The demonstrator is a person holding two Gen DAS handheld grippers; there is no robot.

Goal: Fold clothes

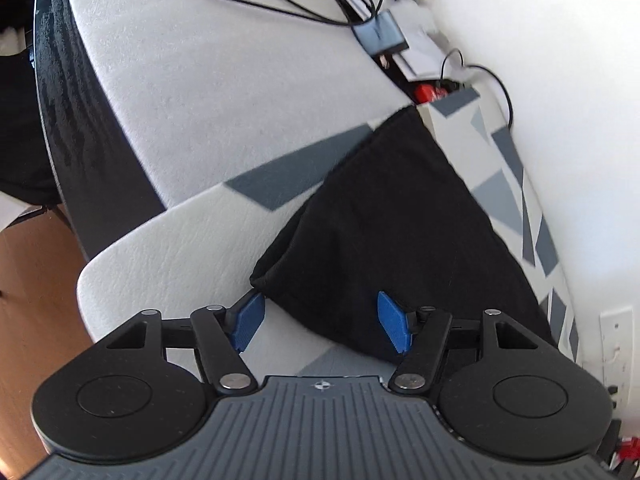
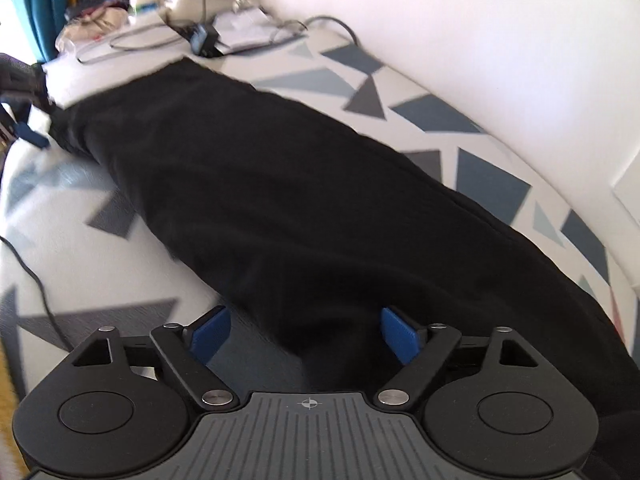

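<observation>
A black garment [image 2: 280,184] lies folded into a long strip on a white cover with grey and blue triangles [image 2: 488,188]. My right gripper [image 2: 306,334] stands open over the near end of the strip, with black cloth lying between its blue pads [image 2: 400,334], which do not press on it. The left gripper [image 1: 322,324] is open at the strip's other end, astride a corner of the garment [image 1: 384,216]; its blue pads [image 1: 248,322] stand apart from the cloth. That left gripper also shows at the far left edge of the right wrist view, by the strip's far end [image 2: 24,128].
A white wall [image 2: 480,40] runs close along the far side of the cover. Black cables [image 1: 256,0], a small dark box [image 1: 380,36] and papers [image 2: 244,32] lie beyond the garment. A cable [image 2: 36,288] trails over the near left. Wooden floor [image 1: 32,280] shows past the cover's edge.
</observation>
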